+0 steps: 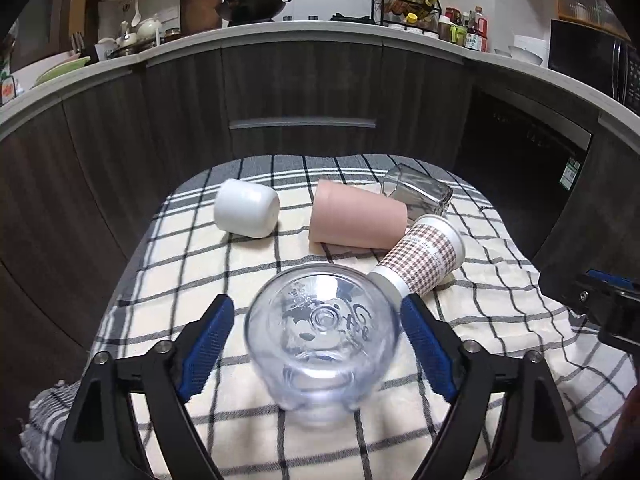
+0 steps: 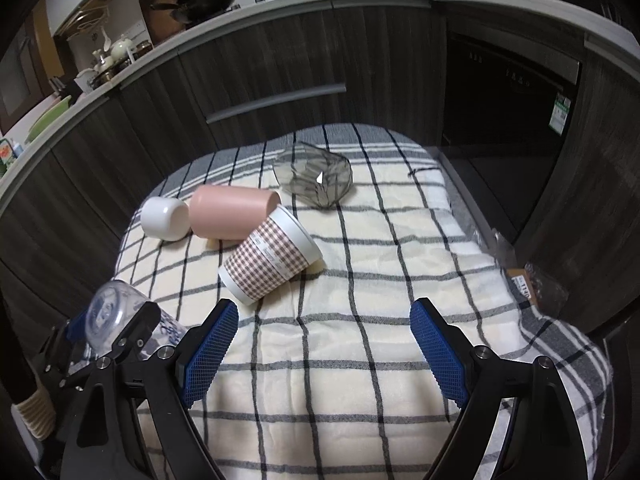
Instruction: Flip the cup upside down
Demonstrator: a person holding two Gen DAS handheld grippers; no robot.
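Note:
A clear plastic cup (image 1: 322, 334) with printed marks lies between the blue pads of my left gripper (image 1: 318, 344), its base toward the camera. The pads stand a little apart from its sides, so the gripper is open around it. The same cup shows in the right wrist view (image 2: 108, 314) at the far left, with the left gripper (image 2: 104, 344) around it. My right gripper (image 2: 324, 344) is open and empty above the checked cloth (image 2: 360, 340).
On the cloth lie a white cup (image 1: 246, 208), a pink cup (image 1: 356, 218), a checked paper cup (image 1: 420, 258) and a dark glass tumbler (image 1: 416, 190), all on their sides. Dark cabinets (image 1: 300, 92) stand behind. A packet (image 2: 532, 284) lies at the right edge.

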